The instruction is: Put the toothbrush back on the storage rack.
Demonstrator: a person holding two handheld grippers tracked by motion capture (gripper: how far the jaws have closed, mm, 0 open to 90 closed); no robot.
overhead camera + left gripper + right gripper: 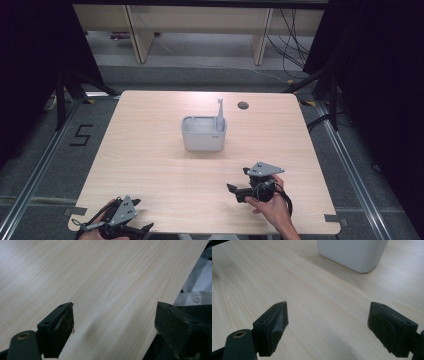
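— Where's the grey container (203,134)?
— Mid-desk (150,165), a spatula (220,114) upright inside. Right hand-held gripper (235,192) near its front, jaws spread, empty.
— Left hand-held gripper (142,231)?
— Far off at the desk's near edge, spread too, holding nothing.

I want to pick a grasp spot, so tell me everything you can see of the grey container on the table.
The grey container is a rounded-corner rectangular tub, matte and plastic-looking, standing upright near the middle of the wooden table. Its top is open; the contents are unclear. A thin grey stick rises upright from its right rear corner. Nothing else touches it; the right hand-held gripper sits apart, nearer the person.
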